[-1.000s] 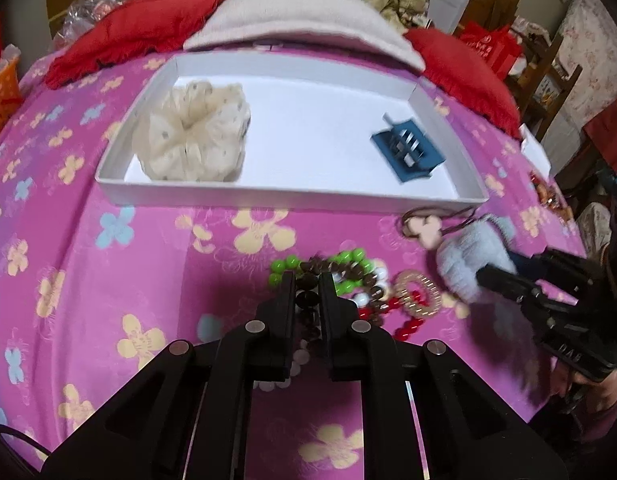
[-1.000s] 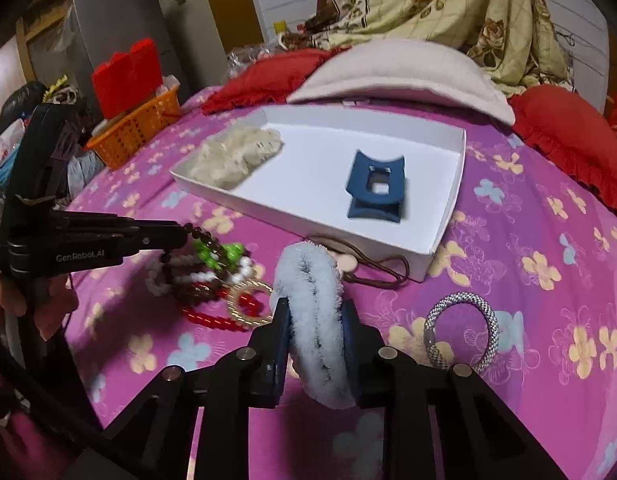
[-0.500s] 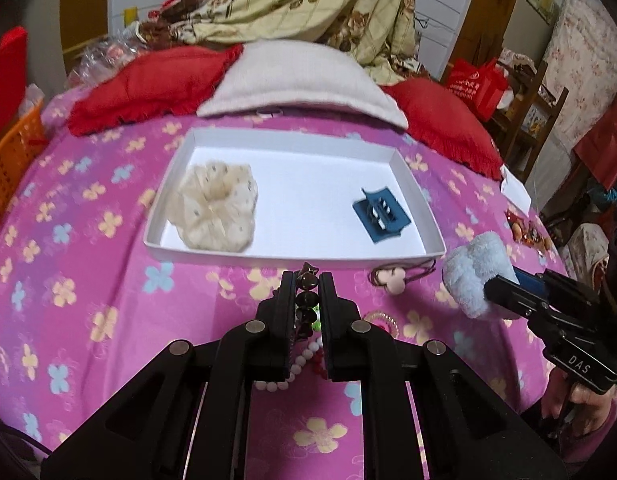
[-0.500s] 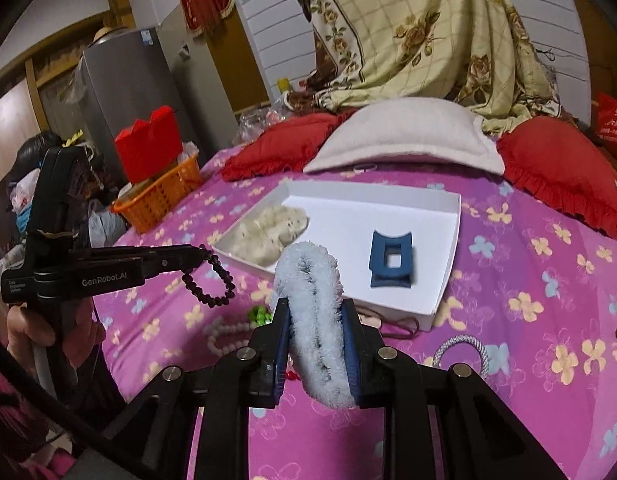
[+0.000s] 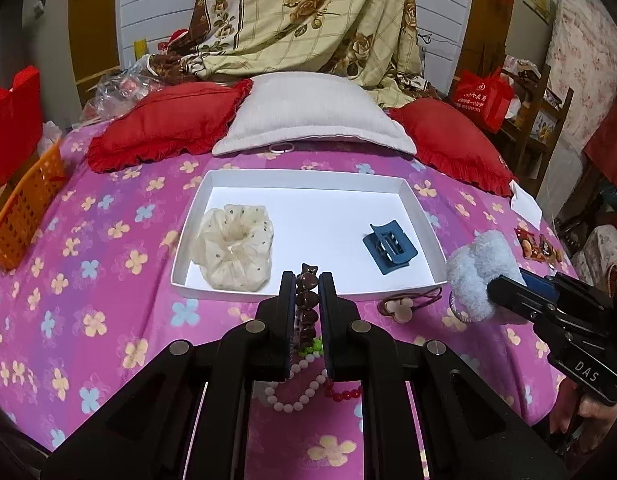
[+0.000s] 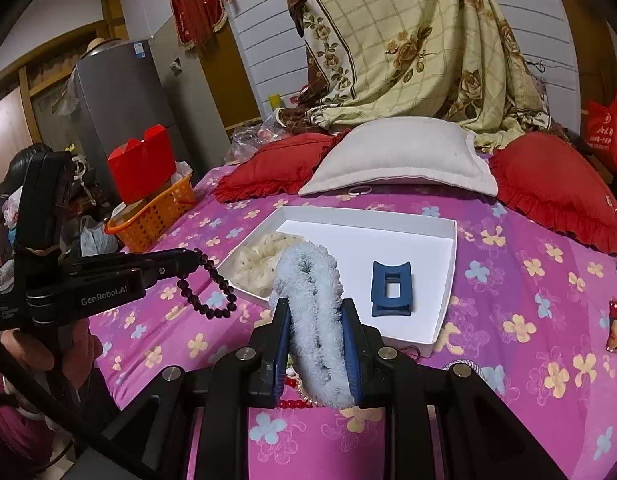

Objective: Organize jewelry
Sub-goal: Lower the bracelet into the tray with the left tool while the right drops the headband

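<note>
My left gripper (image 5: 307, 280) is shut on a dark brown bead bracelet (image 5: 306, 304), held above the bed in front of the white tray (image 5: 308, 176); the bracelet hangs from it in the right wrist view (image 6: 206, 286). My right gripper (image 6: 314, 312) is shut on a fluffy pale blue scrunchie (image 6: 312, 308), also seen at the right in the left wrist view (image 5: 478, 272). The tray holds a cream scrunchie (image 5: 233, 252) and a blue hair claw (image 5: 390, 246).
More jewelry lies on the pink floral bedspread: a white bead strand (image 5: 294, 396), red beads (image 5: 344, 394), green beads (image 5: 312, 346), a brown hair tie (image 5: 400, 306), a silver bangle (image 6: 468, 368). Pillows (image 5: 308, 116) lie behind the tray. An orange basket (image 5: 24, 208) stands left.
Both grippers have lifted up and back from the pile. The bead bracelet now hangs clear of the other beads, and the blue scrunchie is higher above the bed.
</note>
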Action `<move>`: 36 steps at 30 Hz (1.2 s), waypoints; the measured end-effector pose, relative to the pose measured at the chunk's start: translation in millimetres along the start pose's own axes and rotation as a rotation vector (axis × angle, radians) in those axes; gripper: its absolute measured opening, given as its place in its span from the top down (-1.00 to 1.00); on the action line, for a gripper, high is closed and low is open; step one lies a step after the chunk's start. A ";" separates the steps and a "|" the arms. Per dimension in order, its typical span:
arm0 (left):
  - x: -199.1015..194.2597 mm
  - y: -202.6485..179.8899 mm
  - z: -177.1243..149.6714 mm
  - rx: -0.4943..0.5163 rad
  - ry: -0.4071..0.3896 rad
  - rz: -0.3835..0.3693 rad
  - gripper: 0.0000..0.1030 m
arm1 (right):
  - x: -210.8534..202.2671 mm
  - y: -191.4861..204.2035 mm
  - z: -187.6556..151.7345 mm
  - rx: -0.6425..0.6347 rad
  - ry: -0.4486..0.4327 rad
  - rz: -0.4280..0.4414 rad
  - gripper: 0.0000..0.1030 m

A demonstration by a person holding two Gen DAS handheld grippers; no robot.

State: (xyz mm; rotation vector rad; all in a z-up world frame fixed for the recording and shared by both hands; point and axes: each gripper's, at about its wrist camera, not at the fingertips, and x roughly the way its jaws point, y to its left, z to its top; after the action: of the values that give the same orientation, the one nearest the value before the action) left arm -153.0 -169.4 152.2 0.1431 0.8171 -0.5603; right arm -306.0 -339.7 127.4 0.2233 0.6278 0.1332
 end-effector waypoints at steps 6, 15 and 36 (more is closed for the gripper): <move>4.0 0.2 5.2 0.003 -0.006 0.016 0.80 | 6.3 1.3 7.9 -0.001 -0.002 -0.016 0.55; 17.4 4.4 18.9 0.001 -0.002 0.037 0.80 | 23.2 -2.9 19.9 0.018 0.009 -0.023 0.55; 103.7 8.4 45.6 -0.035 0.093 0.041 0.81 | 110.2 -33.4 57.3 0.087 0.090 -0.077 0.55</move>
State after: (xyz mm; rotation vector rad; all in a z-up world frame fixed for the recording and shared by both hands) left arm -62.1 -220.7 107.5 0.1542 0.9123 -0.5031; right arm -181.7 -360.5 101.8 0.2774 0.7314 0.0420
